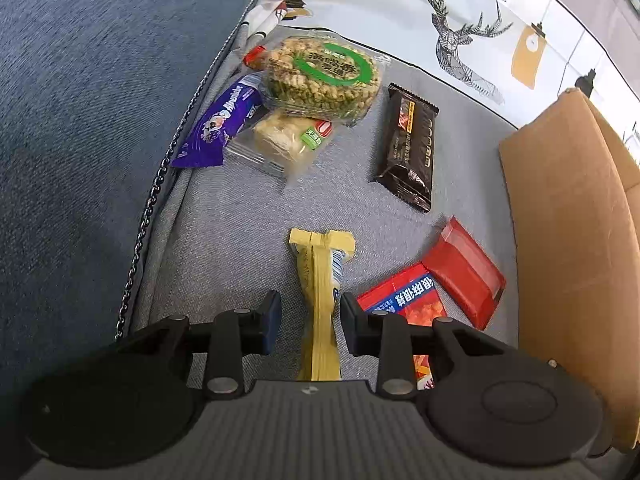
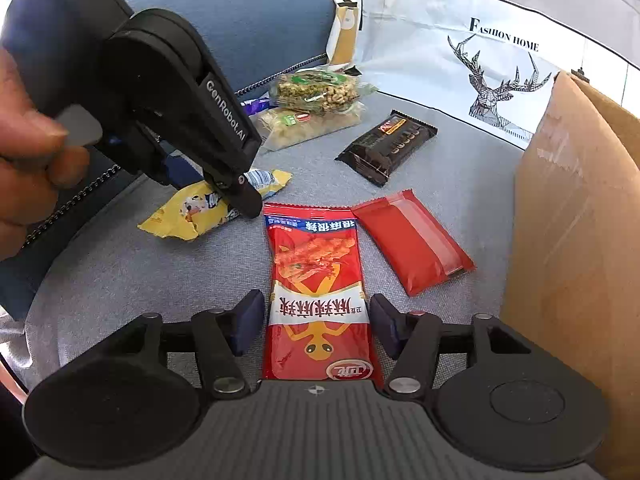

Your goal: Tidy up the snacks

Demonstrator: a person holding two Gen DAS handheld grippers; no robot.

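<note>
On the grey sofa seat [image 1: 224,220] lies a yellow snack packet [image 1: 320,280]. My left gripper [image 1: 310,316] points down over it, open, with the packet between its pads and a gap on the left side. In the right wrist view one of its fingers [image 2: 246,200] rests at that packet [image 2: 184,216]. A long red printed packet [image 2: 316,264] lies flat between the pads of my right gripper [image 2: 318,322], which stands open with a narrow gap on each side. A plain red packet [image 2: 412,240] lies just right of it.
A cardboard box [image 2: 576,240] stands at the right. Farther back lie a black wafer bar [image 1: 408,148], a round green-labelled snack [image 1: 324,76], a pale cake packet [image 1: 288,140] and a purple packet [image 1: 224,124]. A deer-print cushion [image 1: 460,40] lies behind them. A hand [image 2: 28,168] holds the left gripper.
</note>
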